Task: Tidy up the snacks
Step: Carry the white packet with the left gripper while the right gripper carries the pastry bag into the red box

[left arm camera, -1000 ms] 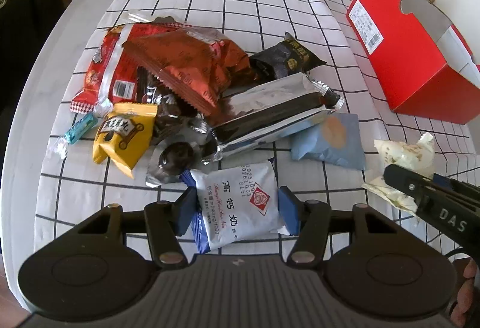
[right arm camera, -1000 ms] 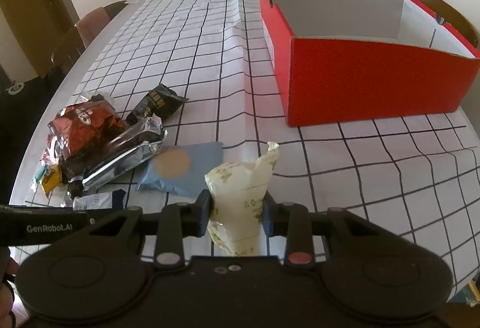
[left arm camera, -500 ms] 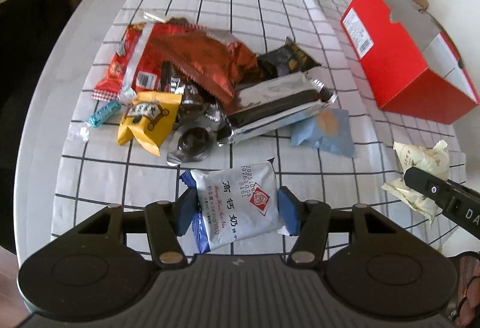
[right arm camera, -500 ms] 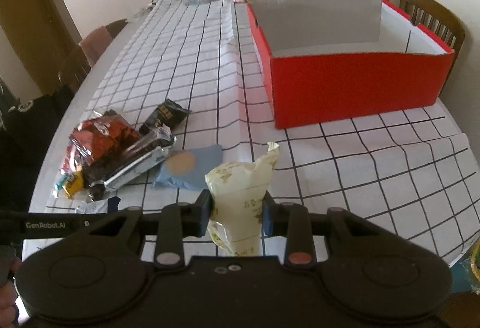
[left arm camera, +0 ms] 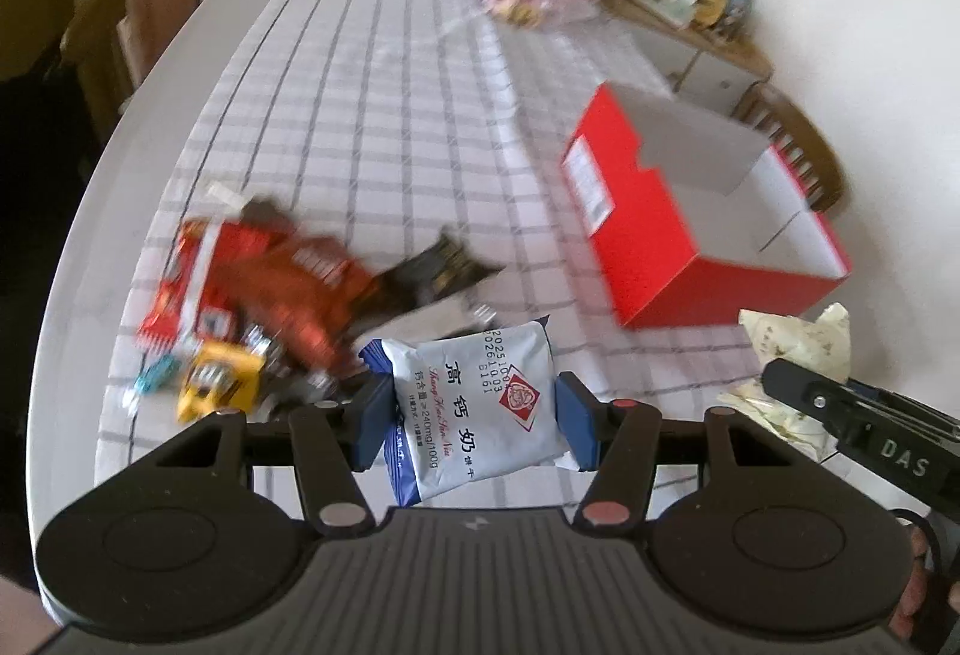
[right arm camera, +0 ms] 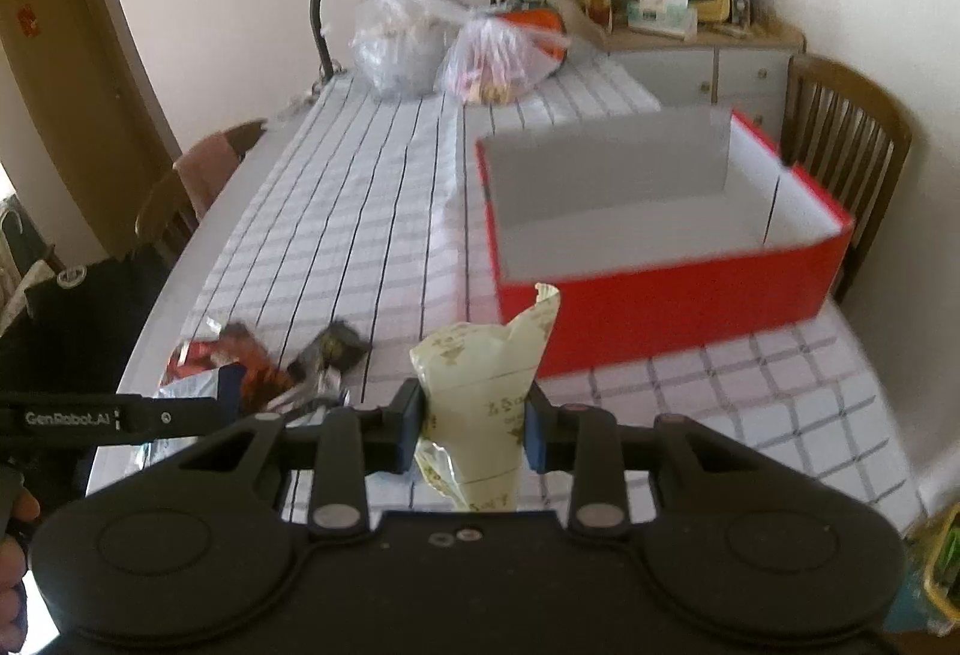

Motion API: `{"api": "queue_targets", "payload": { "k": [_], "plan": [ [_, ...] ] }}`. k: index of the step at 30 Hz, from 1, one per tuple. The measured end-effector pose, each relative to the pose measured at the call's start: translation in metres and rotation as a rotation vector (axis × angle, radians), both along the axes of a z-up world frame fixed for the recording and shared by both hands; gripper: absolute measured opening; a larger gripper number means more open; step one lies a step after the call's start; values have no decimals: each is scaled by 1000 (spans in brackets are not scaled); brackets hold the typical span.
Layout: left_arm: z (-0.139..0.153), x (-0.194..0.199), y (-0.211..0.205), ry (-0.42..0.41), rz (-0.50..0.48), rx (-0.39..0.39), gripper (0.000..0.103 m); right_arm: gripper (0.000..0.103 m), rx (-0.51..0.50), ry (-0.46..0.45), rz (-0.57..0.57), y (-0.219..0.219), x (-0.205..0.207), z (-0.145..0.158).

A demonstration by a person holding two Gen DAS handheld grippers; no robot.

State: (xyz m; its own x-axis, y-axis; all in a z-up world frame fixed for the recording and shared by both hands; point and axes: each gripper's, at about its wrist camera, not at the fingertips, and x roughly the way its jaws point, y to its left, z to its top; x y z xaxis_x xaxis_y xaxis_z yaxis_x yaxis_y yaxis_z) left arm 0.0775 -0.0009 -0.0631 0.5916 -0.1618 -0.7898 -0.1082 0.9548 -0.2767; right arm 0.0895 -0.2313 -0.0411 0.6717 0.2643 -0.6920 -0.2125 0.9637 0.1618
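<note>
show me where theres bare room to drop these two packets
The red box is bare inside, walls all round. The checked cloth is open between the box's left wall and the table's left edge, up to the plastic bags. Crowded: the snack pile at the near left. The left claw grips the white packet, the right claw the cream packet.

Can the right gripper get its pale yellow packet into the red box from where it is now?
Probably yes. The right gripper holds the pale yellow packet clear above the table, and the red box ahead is open-topped with nothing between.
</note>
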Motion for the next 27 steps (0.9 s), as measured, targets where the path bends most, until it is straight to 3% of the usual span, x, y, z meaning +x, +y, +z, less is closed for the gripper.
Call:
{"api": "queue_targets", "payload": {
  "k": [13,27],
  "plan": [
    [47,67,-77,-129,-109,61,57,32,-32,-78,-46,-55,62,27],
    [31,160,-158,-75,-168,105,57,32,-97,-3,-35,-116,143,0]
  ]
}}
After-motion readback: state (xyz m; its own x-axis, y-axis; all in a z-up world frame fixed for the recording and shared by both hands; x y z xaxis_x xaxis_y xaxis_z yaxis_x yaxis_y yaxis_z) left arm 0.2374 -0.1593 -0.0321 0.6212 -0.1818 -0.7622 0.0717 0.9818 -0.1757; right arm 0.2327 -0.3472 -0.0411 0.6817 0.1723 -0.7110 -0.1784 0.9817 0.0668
